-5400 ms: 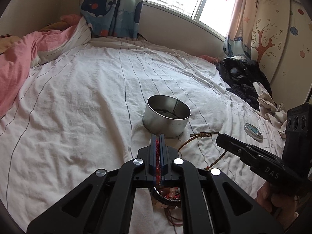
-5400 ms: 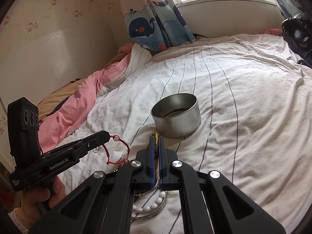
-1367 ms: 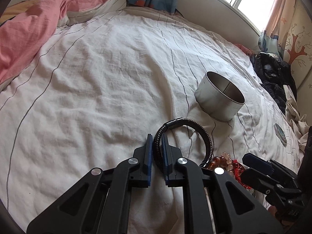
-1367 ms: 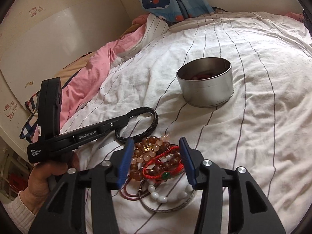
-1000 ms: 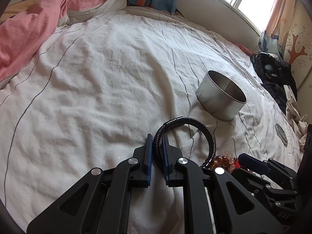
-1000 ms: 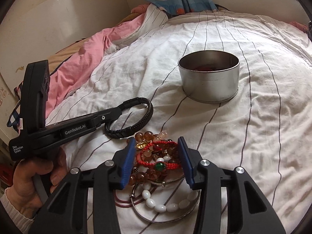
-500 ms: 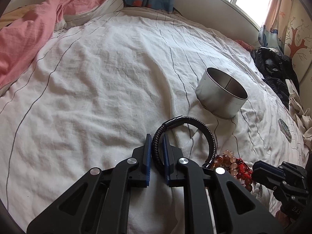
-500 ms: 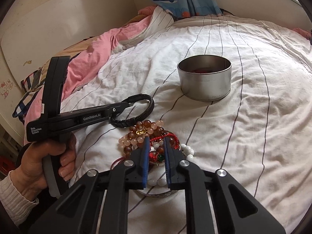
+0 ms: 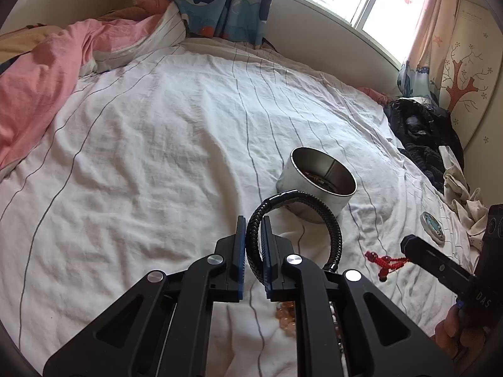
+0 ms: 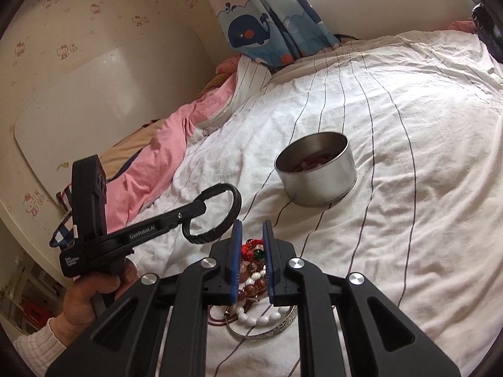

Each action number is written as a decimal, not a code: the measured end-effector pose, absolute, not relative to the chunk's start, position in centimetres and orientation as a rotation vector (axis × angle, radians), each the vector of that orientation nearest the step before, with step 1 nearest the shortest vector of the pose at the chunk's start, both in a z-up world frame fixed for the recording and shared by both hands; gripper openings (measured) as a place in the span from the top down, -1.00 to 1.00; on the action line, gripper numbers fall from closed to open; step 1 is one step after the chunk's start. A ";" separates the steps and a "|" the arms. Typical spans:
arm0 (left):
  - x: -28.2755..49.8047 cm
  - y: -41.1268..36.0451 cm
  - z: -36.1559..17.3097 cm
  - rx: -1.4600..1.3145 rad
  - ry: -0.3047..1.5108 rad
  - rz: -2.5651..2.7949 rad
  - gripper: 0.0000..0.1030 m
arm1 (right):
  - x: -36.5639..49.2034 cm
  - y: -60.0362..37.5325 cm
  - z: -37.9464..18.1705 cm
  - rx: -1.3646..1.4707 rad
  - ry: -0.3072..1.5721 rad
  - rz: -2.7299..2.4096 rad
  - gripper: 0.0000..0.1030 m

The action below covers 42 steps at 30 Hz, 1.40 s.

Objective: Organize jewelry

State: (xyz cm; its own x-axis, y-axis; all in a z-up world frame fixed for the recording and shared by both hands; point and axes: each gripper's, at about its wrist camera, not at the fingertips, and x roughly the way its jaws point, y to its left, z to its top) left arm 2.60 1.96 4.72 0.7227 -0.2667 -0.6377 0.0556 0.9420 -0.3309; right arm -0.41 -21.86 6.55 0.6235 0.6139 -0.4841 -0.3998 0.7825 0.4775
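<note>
Bracelets are going into the metal tin (image 9: 316, 193) one piece per hand, and both hands look loaded for the carry. Left gripper (image 9: 252, 241) has its jaws nearly together, pinched on the black braided bracelet (image 9: 314, 216), whose loop curves out ahead and to the right of the fingertips and hangs clear of the striped bedsheet (image 9: 157, 144). Right gripper (image 10: 252, 241) has its jaws drawn close with a narrow gap, and the red cord bracelet (image 10: 250, 248) with its green bead sits between the pads; in the left wrist view the same red cord dangles off that gripper's tip, so it appears lifted free. Directly under and behind the right jaws lies the remaining pile of beaded bracelets (image 10: 251, 282) and a silver bangle (image 10: 270, 330), touching one another on the sheet. Ahead of both sets of jaws and a little to the right stands the tin, upright, with some jewelry already visible at its bottom. Next, I judge, each gripper should travel forward until its piece is over the tin's mouth, then part its jaws. Taking turns would keep the two tools from crowding the rim, and the stiff black loop needs to be centred so it does not catch the wall and tip the tin on the soft bedding.
</note>
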 end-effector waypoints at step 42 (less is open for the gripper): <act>6.3 -1.5 5.3 -0.218 0.774 -0.146 0.44 | 7.3 -23.7 6.1 0.380 0.740 0.437 0.34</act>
